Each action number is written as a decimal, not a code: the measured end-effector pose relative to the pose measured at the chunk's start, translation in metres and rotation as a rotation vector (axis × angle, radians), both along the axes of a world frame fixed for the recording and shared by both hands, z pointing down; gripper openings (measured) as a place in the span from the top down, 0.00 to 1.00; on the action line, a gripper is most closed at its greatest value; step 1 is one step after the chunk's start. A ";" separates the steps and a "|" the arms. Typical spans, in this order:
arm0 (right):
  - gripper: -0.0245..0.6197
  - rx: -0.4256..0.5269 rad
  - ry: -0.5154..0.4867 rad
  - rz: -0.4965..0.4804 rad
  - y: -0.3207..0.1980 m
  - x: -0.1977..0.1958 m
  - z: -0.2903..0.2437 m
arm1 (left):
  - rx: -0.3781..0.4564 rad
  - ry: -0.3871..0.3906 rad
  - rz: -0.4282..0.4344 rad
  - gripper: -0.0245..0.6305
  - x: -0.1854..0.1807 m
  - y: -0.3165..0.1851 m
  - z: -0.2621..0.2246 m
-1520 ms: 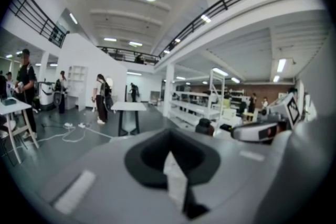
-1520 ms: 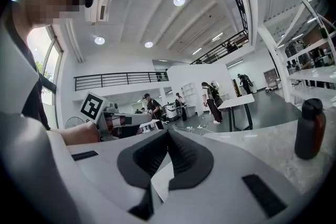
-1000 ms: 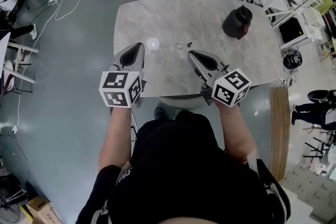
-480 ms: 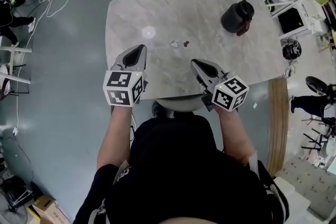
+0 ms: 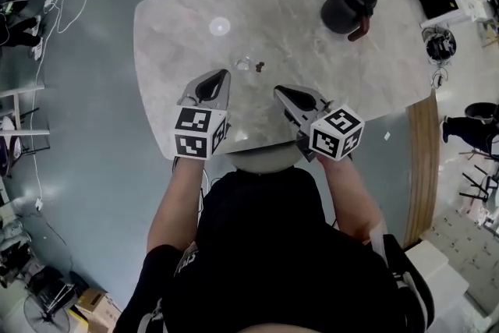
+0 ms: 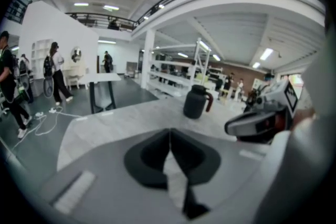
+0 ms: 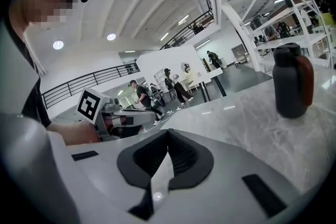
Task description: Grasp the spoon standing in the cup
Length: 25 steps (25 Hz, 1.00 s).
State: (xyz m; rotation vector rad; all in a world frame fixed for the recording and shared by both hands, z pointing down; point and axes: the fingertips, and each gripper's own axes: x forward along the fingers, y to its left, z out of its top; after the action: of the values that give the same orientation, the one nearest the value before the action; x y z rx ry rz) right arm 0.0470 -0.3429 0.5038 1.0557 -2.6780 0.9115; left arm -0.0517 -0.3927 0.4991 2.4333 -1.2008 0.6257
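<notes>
Marble table (image 5: 312,43): left gripper (image 5: 225,74) and right gripper (image 5: 279,90) at its lower edge, jaws together on nothing.
No spoon or cup shows plainly, only a dark jug (image 5: 348,8) upper right and small bits (image 5: 249,65) at centre; reaching in with closed tips would likely topple the spoon, not catch it.

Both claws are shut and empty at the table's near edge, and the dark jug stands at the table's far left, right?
No. The dark jug stands at the far right of the table, as the head view shows. The left claw and right claw are shut and empty at its near edge.
</notes>
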 end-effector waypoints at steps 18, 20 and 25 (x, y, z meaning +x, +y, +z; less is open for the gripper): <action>0.97 -0.055 -0.029 0.109 -0.012 0.048 0.019 | -0.135 -0.158 0.193 0.73 0.074 -0.012 0.076; 0.97 -0.055 -0.034 0.114 -0.011 0.051 0.019 | -0.148 -0.183 0.204 0.71 0.076 -0.013 0.086; 0.97 -0.063 -0.038 0.133 -0.010 0.063 0.019 | -0.155 -0.244 0.232 0.69 0.083 -0.014 0.103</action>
State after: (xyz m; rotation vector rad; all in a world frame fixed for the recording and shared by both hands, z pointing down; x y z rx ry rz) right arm 0.1100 -0.3528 0.5230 1.2272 -2.6162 1.0424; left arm 0.0311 -0.4063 0.6016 2.4335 -0.9191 1.0681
